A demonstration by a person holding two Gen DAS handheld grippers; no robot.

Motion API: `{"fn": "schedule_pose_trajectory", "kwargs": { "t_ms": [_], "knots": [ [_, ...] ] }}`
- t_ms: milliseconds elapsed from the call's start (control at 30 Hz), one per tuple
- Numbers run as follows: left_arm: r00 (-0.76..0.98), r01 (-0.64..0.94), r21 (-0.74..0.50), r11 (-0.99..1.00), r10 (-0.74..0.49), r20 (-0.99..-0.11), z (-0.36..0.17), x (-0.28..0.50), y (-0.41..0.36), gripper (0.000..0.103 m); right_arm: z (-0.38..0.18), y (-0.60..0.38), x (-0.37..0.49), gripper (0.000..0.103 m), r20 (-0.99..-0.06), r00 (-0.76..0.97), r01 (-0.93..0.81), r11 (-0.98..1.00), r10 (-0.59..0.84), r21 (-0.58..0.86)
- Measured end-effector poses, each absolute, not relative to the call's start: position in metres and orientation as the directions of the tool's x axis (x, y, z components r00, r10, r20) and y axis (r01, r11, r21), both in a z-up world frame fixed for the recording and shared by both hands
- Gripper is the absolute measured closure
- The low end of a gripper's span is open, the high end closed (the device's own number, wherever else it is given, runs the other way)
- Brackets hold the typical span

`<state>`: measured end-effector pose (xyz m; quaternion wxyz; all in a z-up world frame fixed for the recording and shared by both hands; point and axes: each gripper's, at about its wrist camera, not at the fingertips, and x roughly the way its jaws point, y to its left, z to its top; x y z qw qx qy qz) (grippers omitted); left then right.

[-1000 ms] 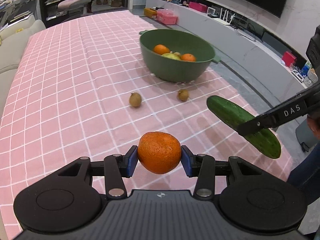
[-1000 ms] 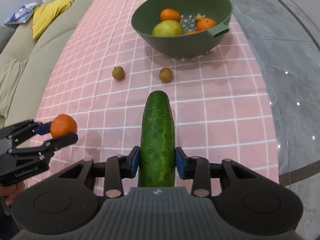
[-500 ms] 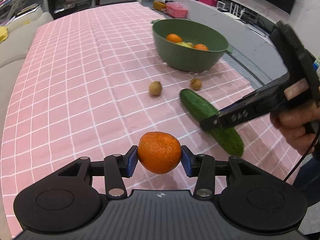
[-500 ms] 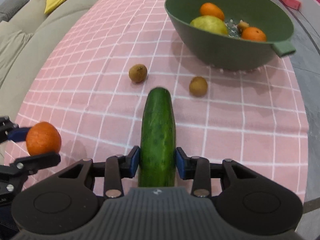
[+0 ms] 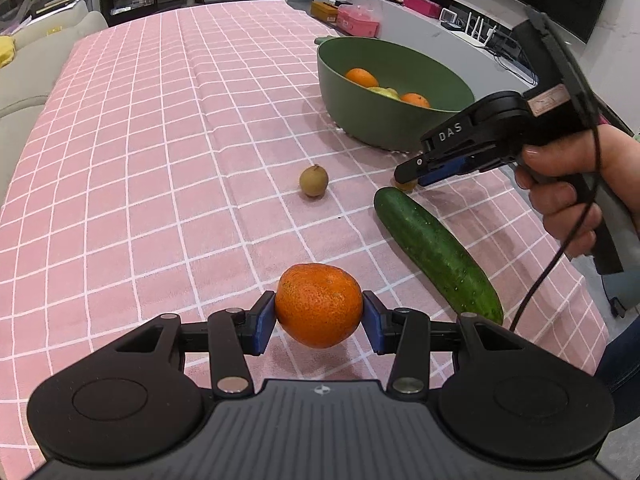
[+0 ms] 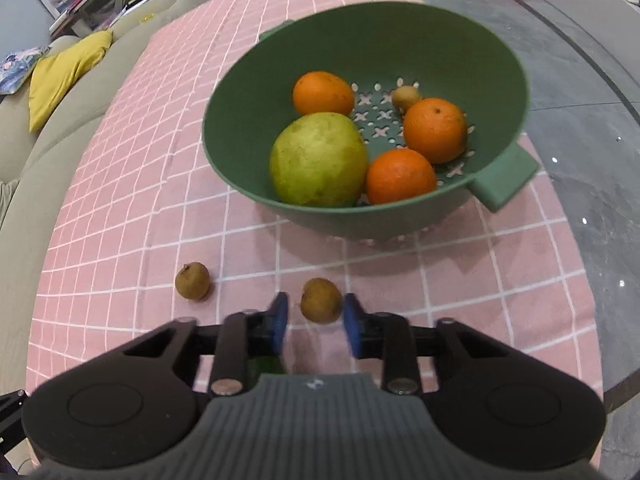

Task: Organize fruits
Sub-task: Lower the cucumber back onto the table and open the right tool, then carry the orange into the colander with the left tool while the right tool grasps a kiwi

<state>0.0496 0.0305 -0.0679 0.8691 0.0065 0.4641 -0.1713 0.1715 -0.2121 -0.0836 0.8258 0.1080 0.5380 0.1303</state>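
Jaws of the left gripper (image 5: pixel 319 322) clamp a dimpled orange mandarin (image 5: pixel 319 306) by its sides and carry it clear of the cloth at the lower centre of the left wrist view, apparently waiting its turn. Jaws of the right gripper (image 6: pixel 313 316) have just been closing and now stand narrow. In the right wrist view a small brown round fruit (image 6: pixel 321 300) shows in the gap between them, but it rests on the cloth and I see no grip on it. This looks like a lining-up for the next pick.

A worktop under a pink cloth with a white grid (image 5: pixel 160 160) carries everything. On it, upper right in the left wrist view, stands the deep green plastic colander bowl with a tab handle (image 6: pixel 480 60), evidently the collecting place. A long dark green cucumber (image 5: pixel 436 248) lies loose on the cloth at the right, slanting toward the lower right. It is well short of the bowl, probably set aside as no fruit.

Inside the bowl sit a large yellow-green pear-like fruit (image 6: pixel 318 160), three oranges (image 6: pixel 434 130) and one small brown fruit near the far wall. A second small brown fruit (image 6: pixel 193 281) lies just left of the right gripper's tips. The person's hand (image 5: pixel 568 196) holds that gripper, pointing steeply down.
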Motion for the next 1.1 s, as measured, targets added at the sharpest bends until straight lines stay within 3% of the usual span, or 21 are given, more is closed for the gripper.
{"fn": "schedule_pose_trajectory", "kwargs": {
  "t_ms": [367, 700, 900, 1100],
  "knots": [
    [0.509, 0.302, -0.160, 0.940, -0.301, -0.807, -0.067, 0.053, 0.030, 0.052, -0.078, -0.208, 0.179, 0.086, -0.862, 0.376, -0.133, 0.940, 0.340, 0.313],
    [0.550, 0.390, -0.088, 0.917, -0.308, -0.776, -0.021, 0.089, 0.013, 0.052, 0.003, -0.234, 0.166, 0.086, -0.830, 0.412, -0.216, 0.925, 0.377, 0.313],
    [0.578, 0.448, -0.035, 0.893, -0.320, -0.751, 0.010, 0.128, -0.015, 0.052, 0.040, -0.254, 0.181, 0.086, -0.782, 0.468, -0.176, 0.910, 0.412, 0.375],
    [0.576, 0.485, 0.009, 0.874, -0.312, -0.756, 0.015, 0.162, -0.042, 0.052, 0.036, -0.268, 0.197, 0.086, -0.751, 0.501, -0.118, 0.894, 0.429, 0.432]
  ]
}}
